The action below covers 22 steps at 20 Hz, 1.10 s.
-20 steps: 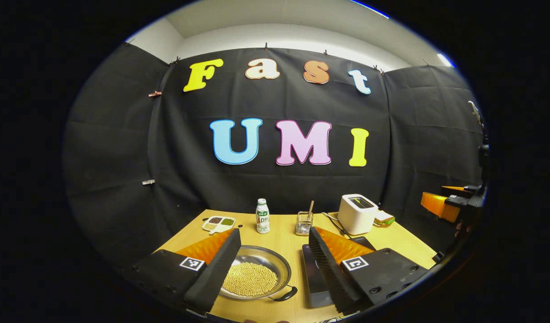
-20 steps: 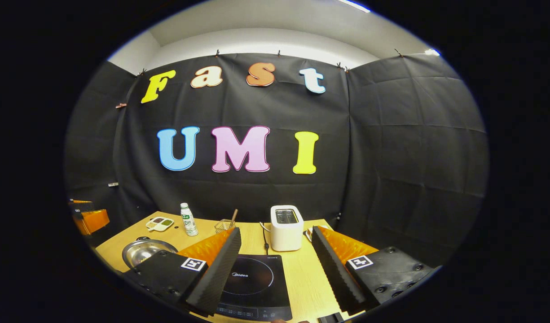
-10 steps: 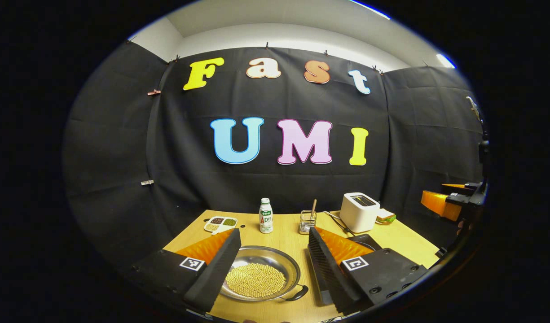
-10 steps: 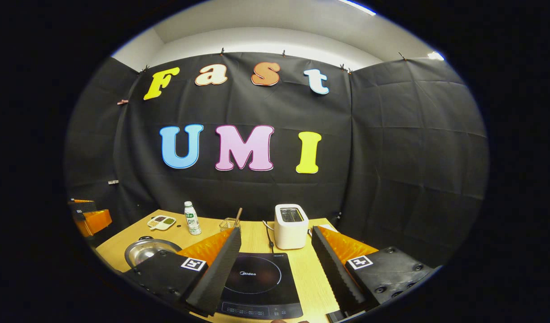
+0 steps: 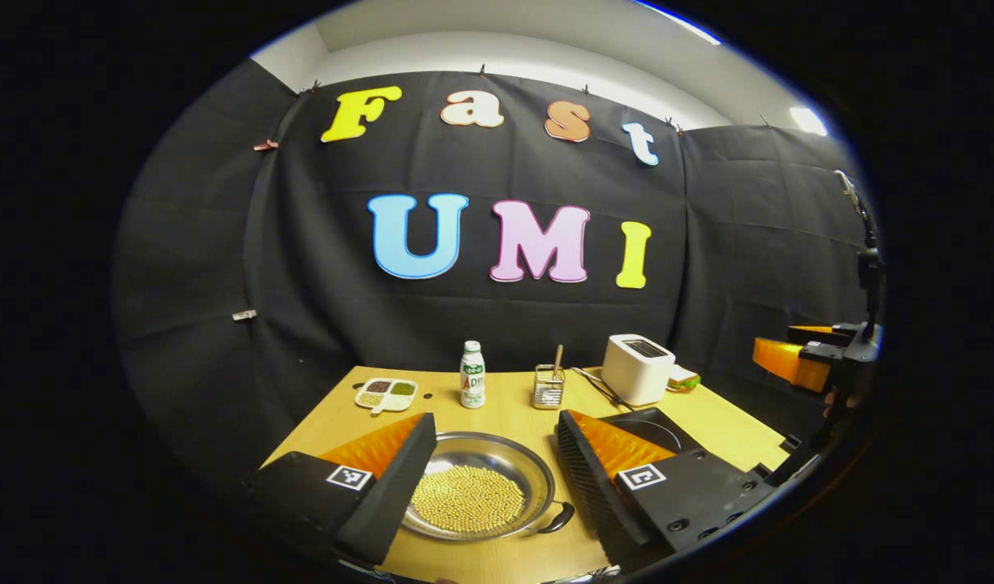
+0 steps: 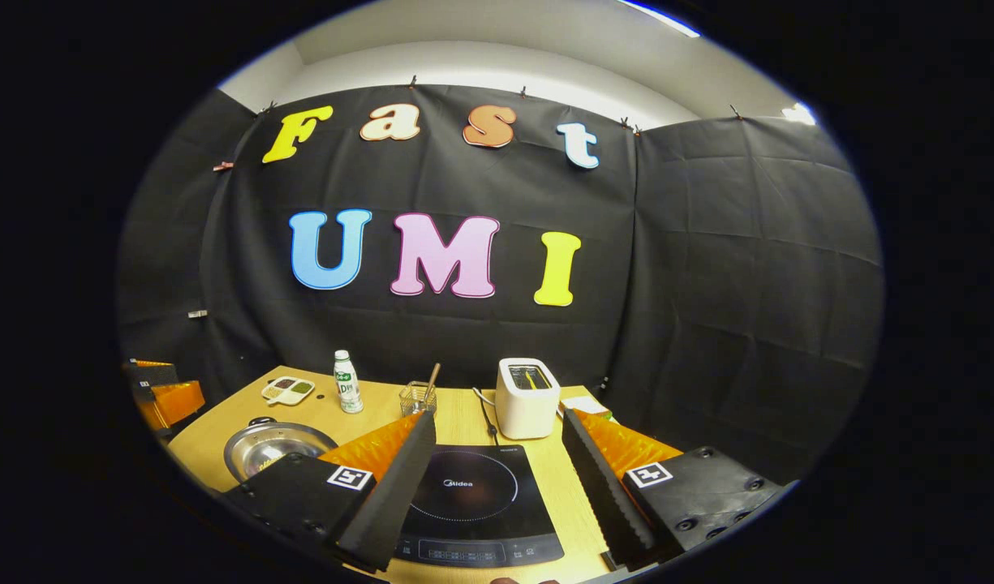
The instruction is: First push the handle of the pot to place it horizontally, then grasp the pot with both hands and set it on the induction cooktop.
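Tabletop (image 5: 513, 410) count we get: one pot (image 5: 476, 496), one induction cooktop (image 6: 474, 503), one toaster (image 6: 527, 397). Left hand-held gripper (image 5: 492, 487) and right hand-held gripper (image 6: 497, 491) both gape wide, holding nothing.

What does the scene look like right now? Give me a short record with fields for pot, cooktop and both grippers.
pot: steel pot holding yellow beans, on the table, black handle at its near right
cooktop: black induction cooktop, bare, to the right of the pot
left gripper: open, fingers either side of the pot, not touching it
right gripper: open, above the cooktop
background: toaster, bottle
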Each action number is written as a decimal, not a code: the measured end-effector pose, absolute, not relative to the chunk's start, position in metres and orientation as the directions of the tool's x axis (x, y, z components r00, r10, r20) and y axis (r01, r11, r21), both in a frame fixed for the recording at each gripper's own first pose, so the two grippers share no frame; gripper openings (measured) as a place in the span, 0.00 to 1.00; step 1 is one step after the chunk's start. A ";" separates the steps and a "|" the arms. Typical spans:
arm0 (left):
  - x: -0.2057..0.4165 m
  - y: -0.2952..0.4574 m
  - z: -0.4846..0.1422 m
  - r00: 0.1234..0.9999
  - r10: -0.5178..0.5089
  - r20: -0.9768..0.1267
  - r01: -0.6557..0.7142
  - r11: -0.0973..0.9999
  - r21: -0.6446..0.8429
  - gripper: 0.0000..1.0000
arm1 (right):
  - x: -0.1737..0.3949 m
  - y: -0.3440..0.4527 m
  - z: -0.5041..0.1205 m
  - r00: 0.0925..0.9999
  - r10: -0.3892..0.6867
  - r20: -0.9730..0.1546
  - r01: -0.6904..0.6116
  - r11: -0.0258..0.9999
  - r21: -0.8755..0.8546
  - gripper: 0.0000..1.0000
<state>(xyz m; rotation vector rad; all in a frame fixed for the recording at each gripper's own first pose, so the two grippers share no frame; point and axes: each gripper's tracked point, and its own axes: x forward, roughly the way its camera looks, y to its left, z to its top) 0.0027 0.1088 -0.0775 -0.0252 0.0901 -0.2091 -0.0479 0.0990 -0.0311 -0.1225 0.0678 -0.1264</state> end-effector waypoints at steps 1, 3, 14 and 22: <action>0.002 0.115 -0.084 0.970 -0.223 -0.099 0.221 0.975 -0.036 0.93 | -0.048 0.101 -0.032 0.989 -0.134 -0.064 0.125 0.983 -0.132 0.98; 0.001 0.124 -0.099 0.960 -0.246 -0.133 0.243 0.969 -0.038 0.87 | -0.048 0.109 -0.032 0.988 -0.136 -0.074 0.124 0.982 -0.140 0.98; -0.019 0.141 -0.200 0.859 -0.289 -0.422 0.309 0.951 -0.021 0.35 | -0.026 0.122 -0.039 0.991 -0.100 -0.087 0.088 0.988 -0.129 0.98; -0.025 0.113 -0.277 0.733 -0.261 -0.628 0.285 0.956 -0.065 0.05 | 0.008 0.084 -0.055 0.989 -0.069 -0.127 0.061 0.996 -0.065 0.98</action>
